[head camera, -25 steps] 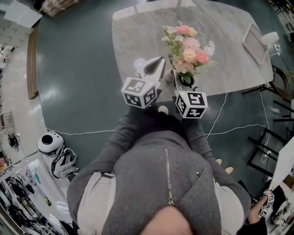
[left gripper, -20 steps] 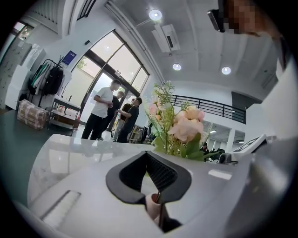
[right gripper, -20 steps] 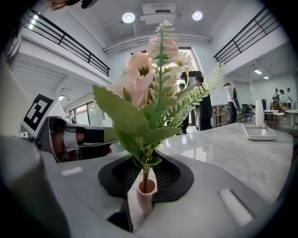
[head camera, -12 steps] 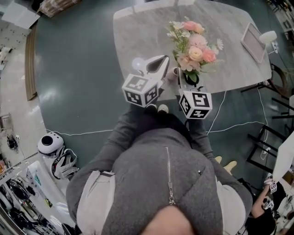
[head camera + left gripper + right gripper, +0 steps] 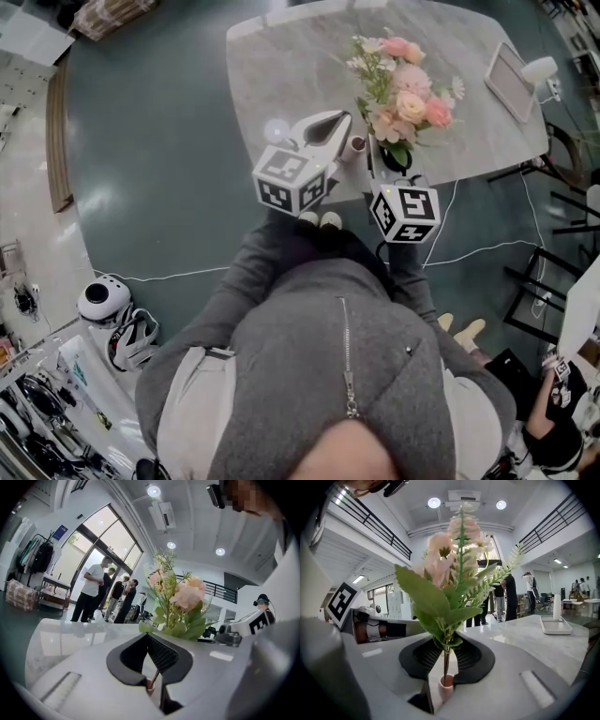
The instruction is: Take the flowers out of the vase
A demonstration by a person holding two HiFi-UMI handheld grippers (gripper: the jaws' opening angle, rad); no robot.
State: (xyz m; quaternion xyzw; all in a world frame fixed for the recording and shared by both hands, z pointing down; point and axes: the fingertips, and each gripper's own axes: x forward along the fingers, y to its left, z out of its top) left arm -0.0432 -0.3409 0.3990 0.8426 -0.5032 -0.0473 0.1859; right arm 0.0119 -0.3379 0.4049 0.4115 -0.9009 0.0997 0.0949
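A bouquet of pink and cream flowers (image 5: 405, 84) with green leaves stands over the marble table (image 5: 281, 75). Its stem runs down into a small pink vase (image 5: 357, 145). My right gripper (image 5: 389, 157) is shut on the stem just above the vase (image 5: 446, 686); in the right gripper view the flowers (image 5: 450, 564) rise straight up between the black pads. My left gripper (image 5: 347, 139) comes in from the left. In the left gripper view the vase (image 5: 150, 685) sits in the narrow gap of the near-shut jaws, with the flowers (image 5: 180, 602) above.
A white tray (image 5: 511, 80) with a white cylinder (image 5: 539, 67) lies at the table's far right. Cables (image 5: 450, 253) trail on the floor, and dark chairs (image 5: 553, 187) stand to the right. Several people (image 5: 91, 592) stand beyond the table.
Both grippers, the bouquet and the vase have risen a little together, drifting slightly right in the head view. Both grips look the same as before.
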